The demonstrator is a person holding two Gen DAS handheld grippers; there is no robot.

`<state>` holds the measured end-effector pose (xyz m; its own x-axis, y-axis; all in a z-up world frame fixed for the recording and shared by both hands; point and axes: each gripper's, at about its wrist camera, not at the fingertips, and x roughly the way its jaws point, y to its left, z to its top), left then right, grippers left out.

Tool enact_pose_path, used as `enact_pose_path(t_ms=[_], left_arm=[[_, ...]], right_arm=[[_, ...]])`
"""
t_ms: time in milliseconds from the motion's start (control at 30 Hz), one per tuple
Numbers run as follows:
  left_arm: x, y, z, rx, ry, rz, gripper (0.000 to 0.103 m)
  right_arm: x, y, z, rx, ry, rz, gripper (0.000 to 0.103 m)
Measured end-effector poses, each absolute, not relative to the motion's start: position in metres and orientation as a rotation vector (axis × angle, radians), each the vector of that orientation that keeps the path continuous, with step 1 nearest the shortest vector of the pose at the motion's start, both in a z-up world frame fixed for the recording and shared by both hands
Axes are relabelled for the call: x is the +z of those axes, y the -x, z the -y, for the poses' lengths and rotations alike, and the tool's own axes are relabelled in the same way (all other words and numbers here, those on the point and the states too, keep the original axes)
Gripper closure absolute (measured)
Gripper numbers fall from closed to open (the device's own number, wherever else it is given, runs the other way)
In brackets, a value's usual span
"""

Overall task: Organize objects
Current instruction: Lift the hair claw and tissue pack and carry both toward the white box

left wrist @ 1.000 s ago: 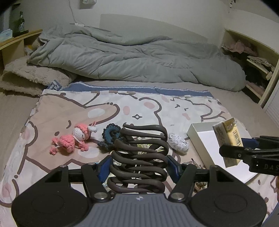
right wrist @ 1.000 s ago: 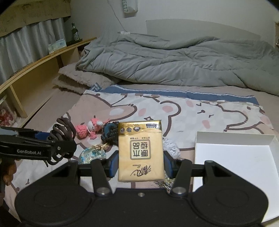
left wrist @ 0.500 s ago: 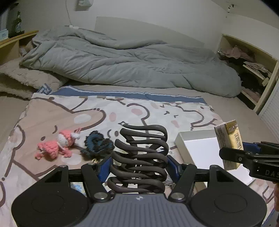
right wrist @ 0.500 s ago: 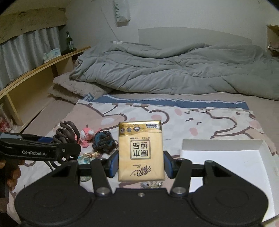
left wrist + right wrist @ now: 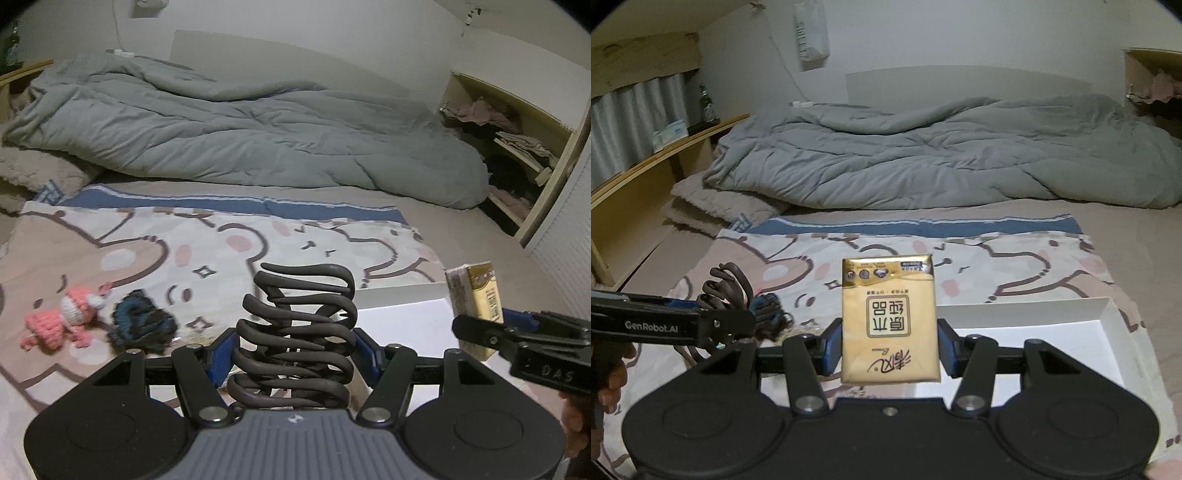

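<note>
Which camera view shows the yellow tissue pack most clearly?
The right wrist view: the yellow tissue pack faces the camera, printed front whole, gripped between the right gripper's fingers. The left wrist view shows only its narrow side at the right edge.

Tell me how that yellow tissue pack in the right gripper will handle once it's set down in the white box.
The tissue pack looks soft and light, so the right gripper probably dents it slightly. Its flat faces should stop it rolling. Stood on end in the white box, it would likely tip; laid flat looks safer.
</note>
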<state>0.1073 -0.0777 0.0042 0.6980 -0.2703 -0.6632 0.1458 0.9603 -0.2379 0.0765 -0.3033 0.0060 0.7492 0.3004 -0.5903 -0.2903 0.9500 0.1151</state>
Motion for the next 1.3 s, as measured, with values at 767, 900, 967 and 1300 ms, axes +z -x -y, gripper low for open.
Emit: enact_pose_path(t_ms=[767, 900, 967, 1300], left_arm=[[-0.049, -0.211, 0.179, -0.354, 0.381, -0.884, 0.038], [-0.073, -0.227, 0.185, -0.342, 0.448, -0.934, 0.038], [-0.084, -0.233, 0.189, -0.318, 0.454, -0.951, 0.038], [-0.12, -0.253, 0.196, -0.247, 0.444, -1.009, 0.038]], right_arm=[[-0.044, -0.161, 0.362, 0.176, 0.002, -0.749, 0.051], [-0.063, -0.176, 0.373, 0.162, -0.006, -0.795, 0.051], [-0.074, -0.183, 0.376, 0.162, -0.01, -0.816, 0.051], [-0.11, -0.209, 0.373, 0.194, 0.005, -0.888, 0.051]])
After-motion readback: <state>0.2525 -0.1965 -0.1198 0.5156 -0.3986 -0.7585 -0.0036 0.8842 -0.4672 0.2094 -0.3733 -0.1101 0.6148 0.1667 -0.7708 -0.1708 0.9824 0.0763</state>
